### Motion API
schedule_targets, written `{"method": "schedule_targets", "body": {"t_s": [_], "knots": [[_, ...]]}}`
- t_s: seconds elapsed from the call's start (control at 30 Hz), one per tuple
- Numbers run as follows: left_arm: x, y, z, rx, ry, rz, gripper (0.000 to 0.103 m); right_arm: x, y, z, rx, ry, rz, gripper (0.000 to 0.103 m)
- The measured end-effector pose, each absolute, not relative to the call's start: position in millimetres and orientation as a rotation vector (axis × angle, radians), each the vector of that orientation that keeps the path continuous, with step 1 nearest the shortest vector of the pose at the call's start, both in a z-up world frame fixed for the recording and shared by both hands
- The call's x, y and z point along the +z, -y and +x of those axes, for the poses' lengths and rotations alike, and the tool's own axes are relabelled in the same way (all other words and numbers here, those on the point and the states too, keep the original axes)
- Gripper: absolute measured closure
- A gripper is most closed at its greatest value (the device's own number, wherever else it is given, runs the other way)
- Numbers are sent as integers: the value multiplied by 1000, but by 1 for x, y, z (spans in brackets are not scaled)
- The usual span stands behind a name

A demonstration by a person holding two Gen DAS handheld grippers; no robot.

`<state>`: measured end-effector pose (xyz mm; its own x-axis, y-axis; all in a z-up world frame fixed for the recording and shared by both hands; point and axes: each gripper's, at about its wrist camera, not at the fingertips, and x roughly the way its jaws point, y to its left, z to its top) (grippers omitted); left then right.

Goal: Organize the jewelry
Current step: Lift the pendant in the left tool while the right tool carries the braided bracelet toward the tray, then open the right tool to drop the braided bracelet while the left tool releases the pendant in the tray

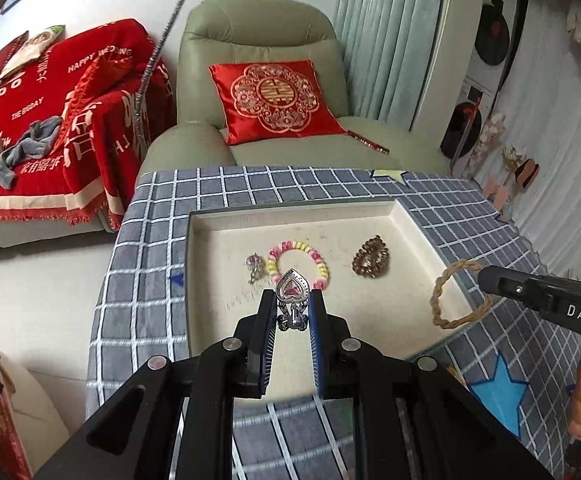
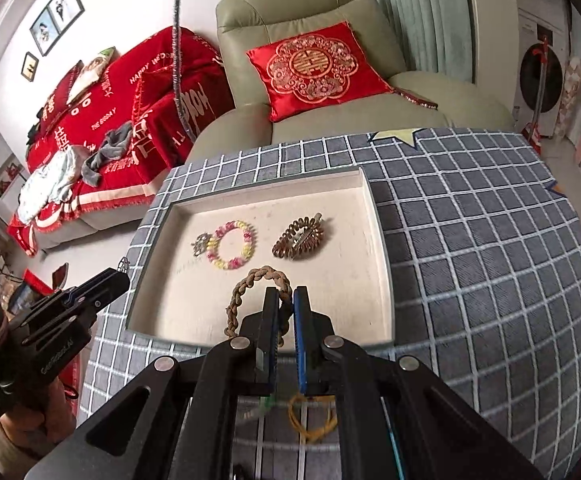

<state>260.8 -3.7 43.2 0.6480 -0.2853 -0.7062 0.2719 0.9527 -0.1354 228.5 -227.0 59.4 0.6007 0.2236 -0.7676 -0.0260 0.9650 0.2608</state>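
We tilt both grippers down over the shallow cream tray (image 1: 210, 236). Our left gripper (image 1: 292, 300) pinches a silver heart-shaped clip (image 1: 292, 286) above its near edge; our right gripper (image 2: 286, 300) is clamped on a tan braided rope bracelet (image 2: 250, 284). Only the right view shows a yellow band (image 2: 310, 420) nearer than the tray.
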Motion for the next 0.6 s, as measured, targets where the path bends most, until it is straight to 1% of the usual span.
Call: {"method": "schedule_targets", "body": {"t_s": [0.2, 0.6], "knots": [[23, 13, 289, -313, -858, 27, 72, 32, 226, 265, 145, -970, 244, 95], [-24, 28, 320, -288, -969, 65, 72, -25, 231, 305, 104, -1065, 260, 95]]}}
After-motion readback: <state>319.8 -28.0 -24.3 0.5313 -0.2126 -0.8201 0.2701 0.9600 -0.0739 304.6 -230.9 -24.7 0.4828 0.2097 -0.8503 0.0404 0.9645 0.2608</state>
